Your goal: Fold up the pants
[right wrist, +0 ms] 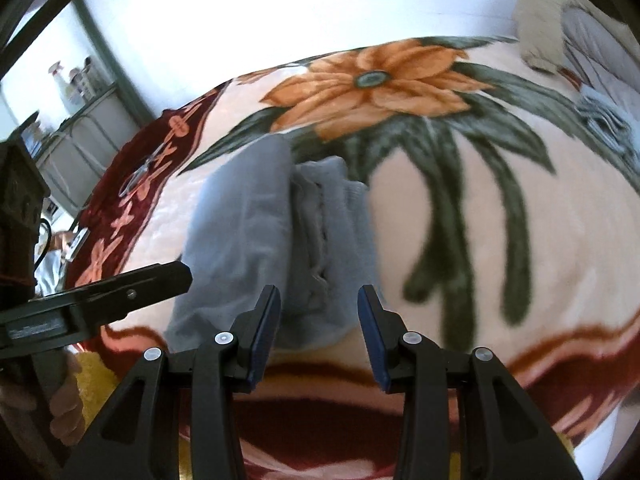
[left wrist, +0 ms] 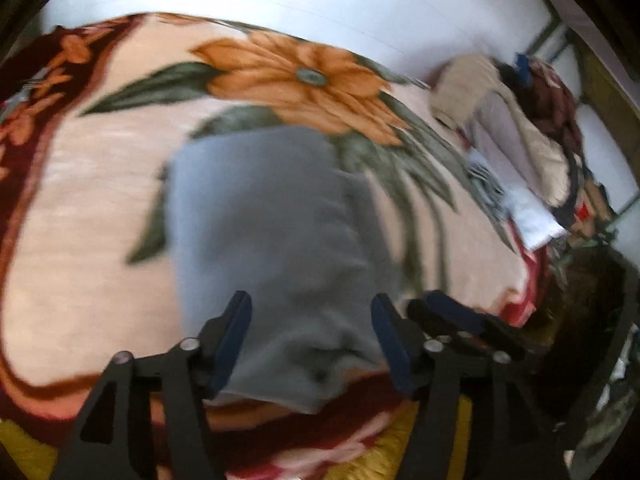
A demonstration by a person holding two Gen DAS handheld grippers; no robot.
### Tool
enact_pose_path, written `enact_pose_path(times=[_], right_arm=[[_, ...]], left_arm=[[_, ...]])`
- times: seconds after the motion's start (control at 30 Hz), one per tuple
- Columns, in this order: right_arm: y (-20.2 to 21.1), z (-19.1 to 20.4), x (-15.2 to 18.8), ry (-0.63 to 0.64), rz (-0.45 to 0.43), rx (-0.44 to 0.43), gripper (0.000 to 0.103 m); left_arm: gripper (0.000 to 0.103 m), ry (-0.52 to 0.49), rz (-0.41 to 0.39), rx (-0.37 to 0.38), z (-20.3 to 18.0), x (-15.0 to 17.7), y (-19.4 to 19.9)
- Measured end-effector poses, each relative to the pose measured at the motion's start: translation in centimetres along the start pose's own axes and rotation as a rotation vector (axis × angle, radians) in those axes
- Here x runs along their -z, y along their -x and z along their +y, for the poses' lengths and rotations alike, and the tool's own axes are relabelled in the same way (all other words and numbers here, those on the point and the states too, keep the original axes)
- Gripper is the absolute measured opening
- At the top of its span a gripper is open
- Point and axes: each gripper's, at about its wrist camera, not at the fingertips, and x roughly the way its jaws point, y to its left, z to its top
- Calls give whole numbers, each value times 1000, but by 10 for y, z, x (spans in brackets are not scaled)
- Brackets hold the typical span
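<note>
Grey pants [left wrist: 264,240] lie folded in a long bundle on a floral blanket [left wrist: 100,184]. My left gripper [left wrist: 312,312] is open, its blue-padded jaws spread over the near end of the pants without pinching them. In the right wrist view the pants [right wrist: 256,232] show their waistband seam. My right gripper [right wrist: 318,304] is open just above their near edge. The right gripper [left wrist: 460,320] shows beside the left one, and the left gripper's finger [right wrist: 132,284] pokes in from the left.
A pile of clothes [left wrist: 520,128] lies at the blanket's far right end. A white wall stands behind the bed. A metal rack with bottles [right wrist: 76,92] stands at far left. The blanket's dark red border [right wrist: 320,416] runs under the grippers.
</note>
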Motion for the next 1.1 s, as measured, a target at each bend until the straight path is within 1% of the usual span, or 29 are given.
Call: enact_pose_path(times=[0.03, 0.1, 0.17, 0.23, 0.3, 0.4, 0.6, 0.77, 0.83, 0.9, 1.0, 1.1], right_arm=[[-4, 5, -3, 23, 9, 3, 41], [-11, 11, -9, 49, 23, 12, 41], [-17, 15, -15, 72, 32, 24, 41], [-25, 16, -20, 81, 44, 35, 44], [-33, 16, -26, 73, 58, 35, 48], [-43, 15, -34, 60, 84, 17, 48], [-61, 18, -44, 42, 123, 4, 48], [-74, 31, -46, 50, 160, -34, 48], [-77, 38, -46, 60, 169, -36, 44], [-75, 42, -48, 69, 160, -27, 18], [-59, 49, -51, 91, 109, -26, 12], [-34, 55, -56, 128, 52, -15, 11]], left_arm=[[66, 23, -2, -49, 12, 0, 0], [66, 61, -4, -107, 32, 1, 1], [66, 84, -13, -147, 47, 2, 1], [66, 99, -15, -168, 59, 4, 1], [66, 105, -13, -166, 66, 5, 0], [66, 110, -3, -149, 71, 10, -4], [66, 94, 19, -140, 69, 17, -13], [66, 102, 28, -117, 69, 22, -16], [66, 105, 27, -115, 70, 23, -16], [66, 110, 24, -116, 71, 25, -14], [66, 116, 13, -120, 72, 26, -9], [66, 132, 2, -110, 73, 22, -4]])
